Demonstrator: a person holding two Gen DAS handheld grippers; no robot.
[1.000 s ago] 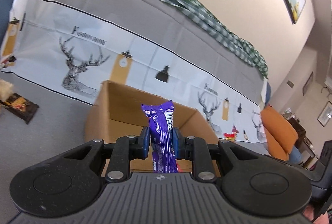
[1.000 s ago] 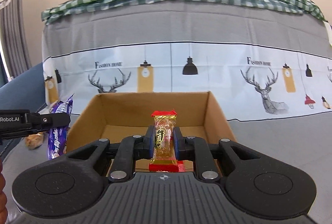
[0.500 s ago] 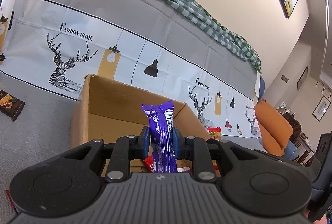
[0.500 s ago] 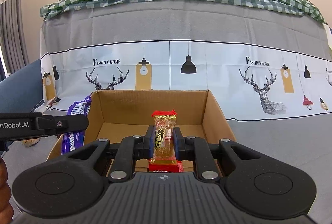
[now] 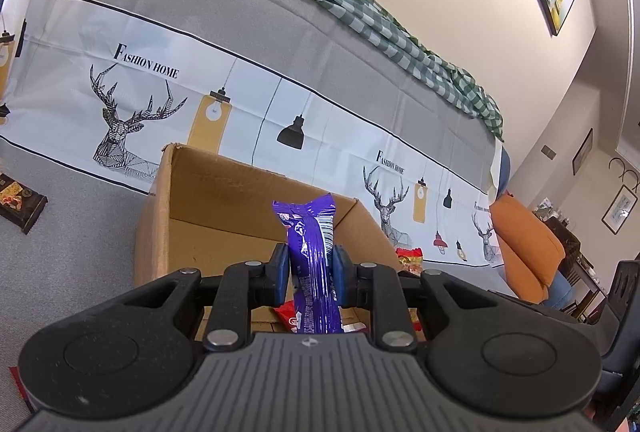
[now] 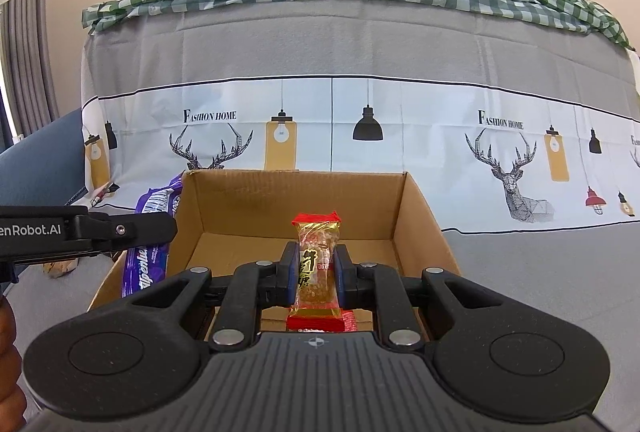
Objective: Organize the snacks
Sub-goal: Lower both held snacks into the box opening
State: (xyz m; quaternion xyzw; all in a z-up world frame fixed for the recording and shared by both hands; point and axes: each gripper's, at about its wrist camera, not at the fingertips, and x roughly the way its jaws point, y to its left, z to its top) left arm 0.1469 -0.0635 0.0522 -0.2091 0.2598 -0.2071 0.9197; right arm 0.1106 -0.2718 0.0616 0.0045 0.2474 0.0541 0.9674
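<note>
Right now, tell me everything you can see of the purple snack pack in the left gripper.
The purple snack pack is a long glossy foil wrapper with a crimped top end, white lettering and a barcode strip. It stands roughly upright, pinched at mid-length between the blue pads of the left gripper, over the open cardboard box. The right wrist view shows it at the box's left wall. Its lower end is hidden.

Matt corrugated cardboard box [image 6: 416, 216]; glossy purple foil wrapper [image 5: 310, 252].
</note>
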